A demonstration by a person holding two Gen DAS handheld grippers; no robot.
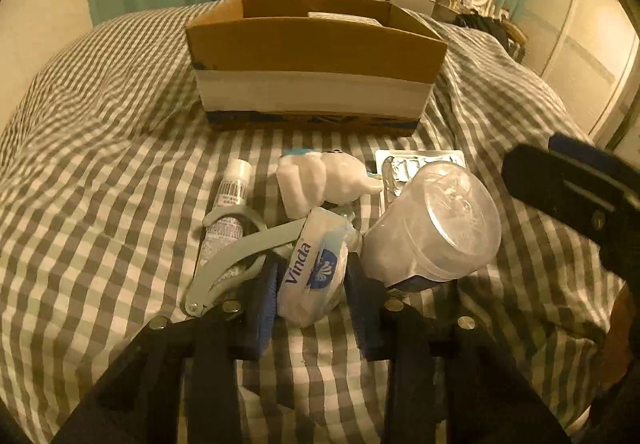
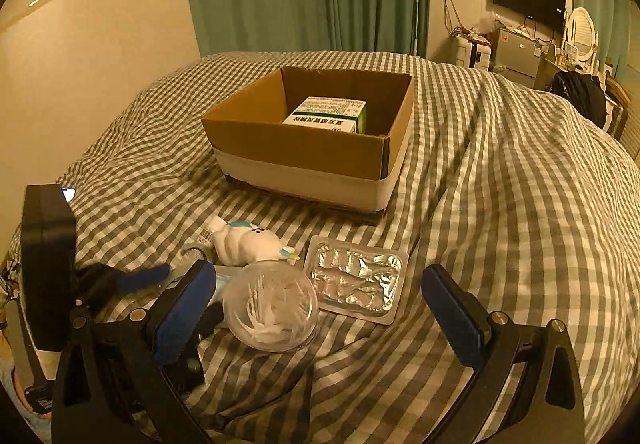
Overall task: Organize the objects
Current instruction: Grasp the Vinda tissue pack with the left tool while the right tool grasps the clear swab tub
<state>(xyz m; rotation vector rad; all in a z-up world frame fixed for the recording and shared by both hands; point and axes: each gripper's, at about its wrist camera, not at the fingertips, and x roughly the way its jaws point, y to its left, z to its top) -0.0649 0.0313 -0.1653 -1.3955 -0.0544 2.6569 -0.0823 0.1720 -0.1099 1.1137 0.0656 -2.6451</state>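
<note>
Your left claw (image 1: 312,292) pinches a small tissue pack (image 1: 310,276) between its blue pads; the blue word "Vinda" is readable on the wrapper, beside a blue shell-like logo. The pack sits low over the checked bed cover (image 1: 100,163), in the middle of the pile of things. Beside it on the left lies a grey hinged tool (image 1: 236,248) across a white tube (image 1: 228,211) with a barcode and small print that you cannot read. Behind the pack is a white plush toy (image 1: 320,179), and to the right a clear round jar (image 1: 436,219) lies on its side, with a foil blister pack (image 2: 356,280) behind it. In the right wrist view the jar shows white picks inside. Your right claw (image 2: 316,316) is spread wide and holds nothing, low over the bed, near the jar and blister pack. Farther back the cardboard box (image 2: 304,147) stands open, with a green and white carton (image 2: 326,115) inside; its printed characters are too small to read.
</note>
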